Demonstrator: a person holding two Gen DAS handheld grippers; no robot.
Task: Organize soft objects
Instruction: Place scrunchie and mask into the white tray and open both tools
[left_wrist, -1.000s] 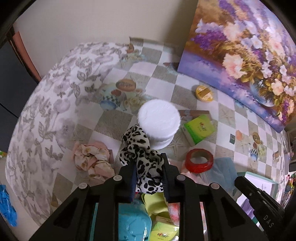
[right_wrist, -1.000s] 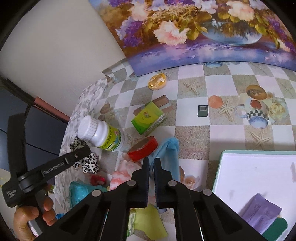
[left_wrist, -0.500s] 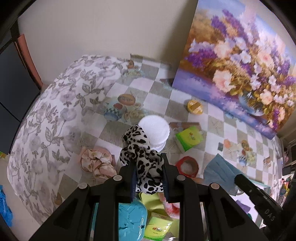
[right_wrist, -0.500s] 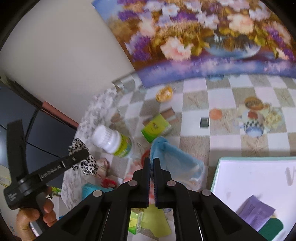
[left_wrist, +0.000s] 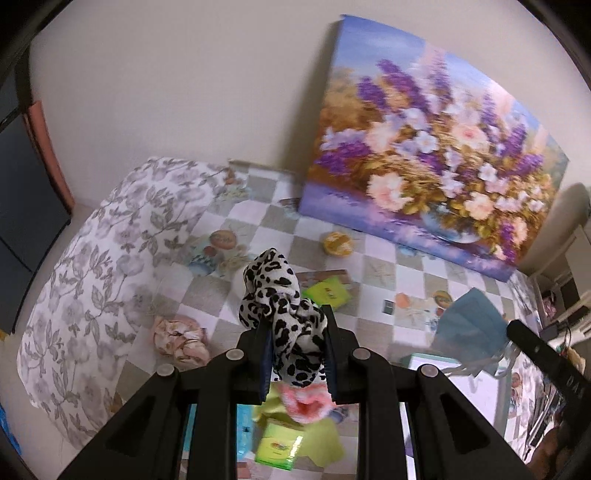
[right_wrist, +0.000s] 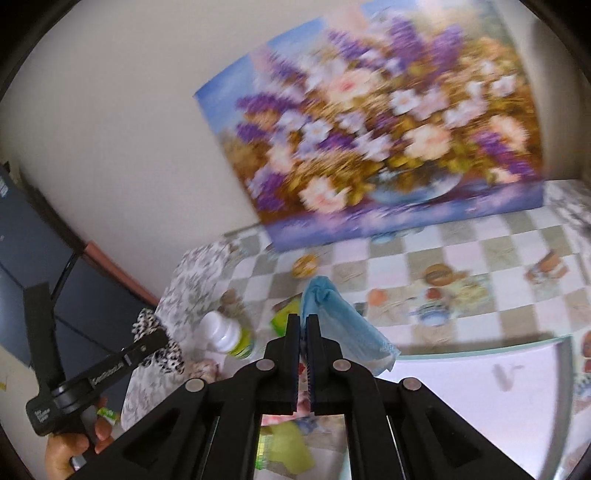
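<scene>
leopard scrunchie (left_wrist: 282, 317) pinched left, blue mask (right_wrist: 334, 325) pinched right; we risk the thin mask slipping out.

Your left gripper (left_wrist: 294, 354) has the leopard-print scrunchie (left_wrist: 280, 306) between its jaws, above the table (left_wrist: 373, 269). Left of it a second scrunchie (left_wrist: 179, 336) lies on the table near the tablecloth edge. Behind it sit a tea-bag box (left_wrist: 328, 292) and, farther back, a small round tin (left_wrist: 337, 243), just before the flower painting (left_wrist: 436, 162) leaning on the wall. Your right gripper (right_wrist: 303, 334) is to the right, face mask (right_wrist: 340, 332) hanging from its jaws over the near tray (right_wrist: 480, 373). The pill bottle (right_wrist: 227, 334) lies between both grippers. A fluffy pink item (left_wrist: 308, 402) sits under your left jaws.
</scene>
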